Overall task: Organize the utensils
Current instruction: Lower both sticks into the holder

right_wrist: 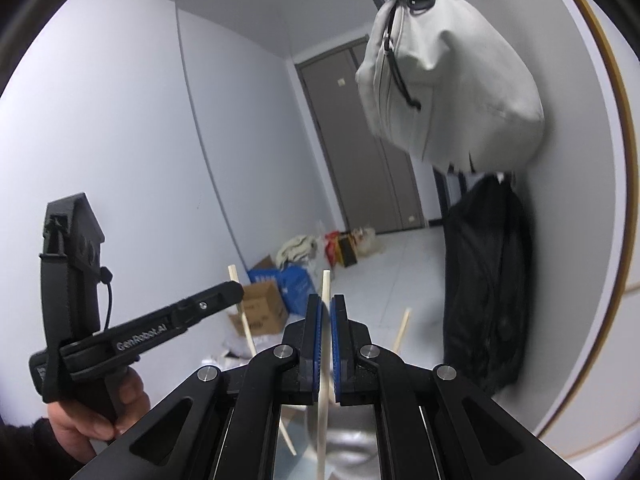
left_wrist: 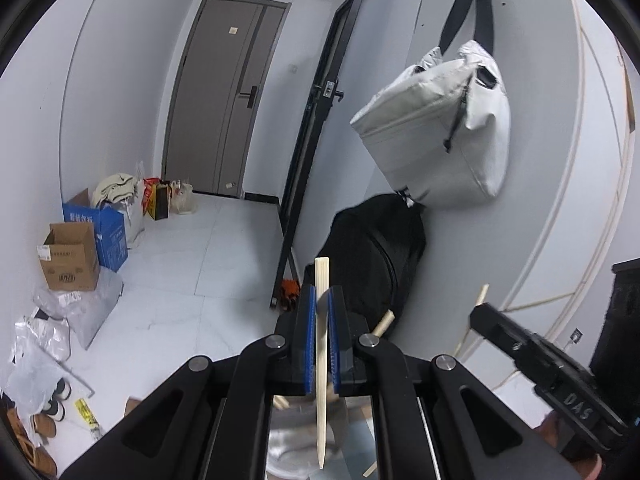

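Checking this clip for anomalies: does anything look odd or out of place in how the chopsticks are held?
Nothing is damaged or spilled. Each gripper is shut on one upright chopstick: the left gripper on the left chopstick, the right gripper on the right chopstick. A third chopstick leans askew nearby.

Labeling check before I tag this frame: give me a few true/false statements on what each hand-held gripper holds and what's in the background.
1. The left hand-held gripper is shut on a chopstick. True.
2. The right hand-held gripper is open and holds nothing. False: it is shut on a second chopstick.
3. A light grey bag hangs on the wall above a black bag. True.
4. The door at the end of the hallway stands wide open. False: it is closed.
5. Cardboard boxes sit on the floor by the wall. True.
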A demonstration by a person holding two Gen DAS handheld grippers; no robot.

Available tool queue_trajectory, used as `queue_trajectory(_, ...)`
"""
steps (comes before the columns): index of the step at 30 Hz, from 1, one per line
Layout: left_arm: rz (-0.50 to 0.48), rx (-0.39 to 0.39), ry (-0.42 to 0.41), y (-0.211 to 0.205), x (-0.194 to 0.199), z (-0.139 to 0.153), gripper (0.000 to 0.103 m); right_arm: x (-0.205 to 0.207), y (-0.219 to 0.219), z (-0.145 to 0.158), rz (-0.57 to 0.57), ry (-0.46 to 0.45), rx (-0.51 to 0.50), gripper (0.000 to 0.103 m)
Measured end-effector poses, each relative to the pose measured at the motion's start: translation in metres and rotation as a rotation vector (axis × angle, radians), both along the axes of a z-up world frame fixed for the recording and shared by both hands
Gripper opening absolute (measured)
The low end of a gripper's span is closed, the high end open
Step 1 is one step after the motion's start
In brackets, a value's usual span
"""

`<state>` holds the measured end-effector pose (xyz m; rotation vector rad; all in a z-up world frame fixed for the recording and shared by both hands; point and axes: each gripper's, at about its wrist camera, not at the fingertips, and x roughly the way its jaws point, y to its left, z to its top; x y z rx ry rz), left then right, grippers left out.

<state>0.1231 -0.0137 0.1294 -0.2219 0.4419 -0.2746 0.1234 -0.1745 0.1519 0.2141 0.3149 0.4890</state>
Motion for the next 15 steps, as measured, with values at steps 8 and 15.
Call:
queue_trajectory(8,0.046,-0.002,-0.016,0.009,0.034,-0.011,0.002,0.043,0.005,0.007,-0.018,-0.05,0.01,0.004)
queue_trajectory(15,0.053,0.029,-0.047,0.008,0.056,-0.022,0.002,0.064,0.028,-0.014,-0.045,-0.089,-0.054,0.004)
